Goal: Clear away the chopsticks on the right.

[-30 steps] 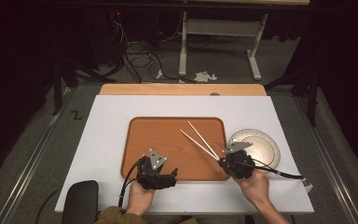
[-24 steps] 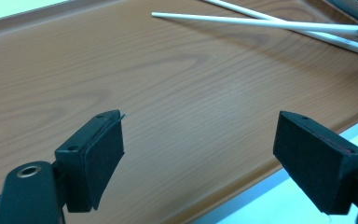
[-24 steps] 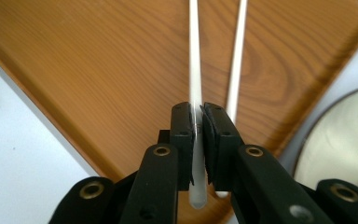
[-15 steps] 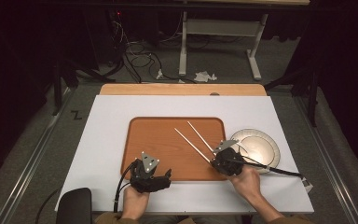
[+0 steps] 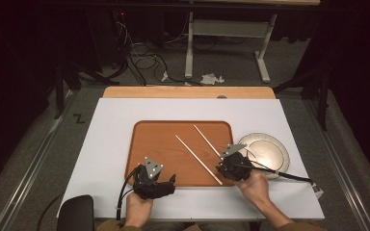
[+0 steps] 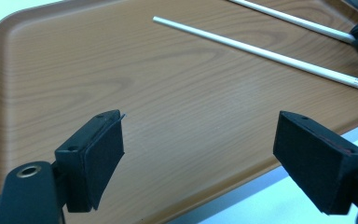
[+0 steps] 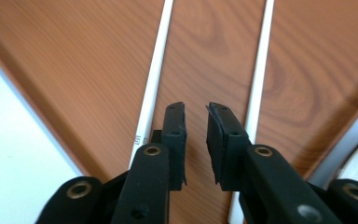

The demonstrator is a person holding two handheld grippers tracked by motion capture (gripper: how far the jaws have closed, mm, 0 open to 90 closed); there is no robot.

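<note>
Two white chopsticks (image 5: 198, 159) (image 5: 208, 141) lie on the wooden tray (image 5: 154, 139), apart and roughly parallel, long axes running diagonally from the tray's far middle toward its near right corner. The right gripper (image 5: 227, 166) sits at that near right end, and in the right gripper view its narrow gap opens over bare tray wood between the two sticks: one stick (image 7: 154, 79) runs just outside the left pad, the other (image 7: 261, 74) just outside the right pad. Jaws have just been opening; now slightly parted, nothing between the pads, no grip on either stick. Both stick axes run along the pointing direction of the jaws, away from the camera. The left gripper (image 5: 160, 182) hovers over the tray's near edge, jaws (image 6: 205, 154) spread wide and empty, sticks well off to its right. Judgement: right hand is clearly nearer; a small sideways shift would put one stick in the gap. A round metal plate (image 5: 270, 154) rests just right of the tray on the white table (image 5: 106, 125).
</note>
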